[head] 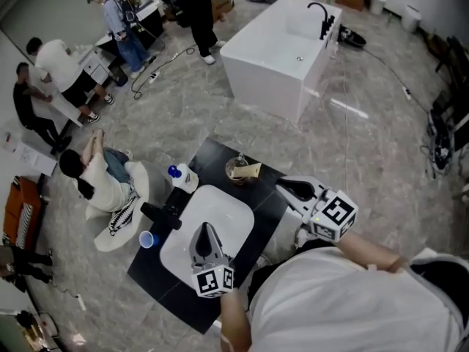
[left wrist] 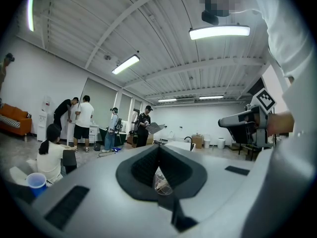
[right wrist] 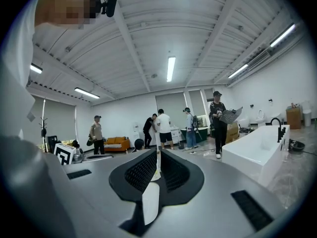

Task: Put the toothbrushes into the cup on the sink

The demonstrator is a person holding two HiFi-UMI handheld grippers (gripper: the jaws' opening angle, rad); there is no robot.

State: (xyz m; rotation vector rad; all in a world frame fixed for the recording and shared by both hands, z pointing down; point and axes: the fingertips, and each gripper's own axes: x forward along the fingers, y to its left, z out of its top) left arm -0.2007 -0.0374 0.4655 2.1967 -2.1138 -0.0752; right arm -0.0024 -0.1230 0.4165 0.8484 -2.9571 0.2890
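My left gripper [head: 206, 230] is closed on nothing, over the sink [head: 229, 197]. My right gripper [head: 285, 186] grips a white toothbrush [right wrist: 150, 200], near the cup [head: 237, 169] on the worktop [head: 272, 215].

A white bathtub [head: 282, 53] with a black faucet [head: 321, 17] is seen standing on the marbled floor [head: 352, 152]. A white bottle [head: 187, 180] (blue-capped) is set on the black counter [head: 216, 160]. A person in white [head: 99, 182] is seated just beside it, and an orange sofa [right wrist: 118, 142] is placed against the far wall.
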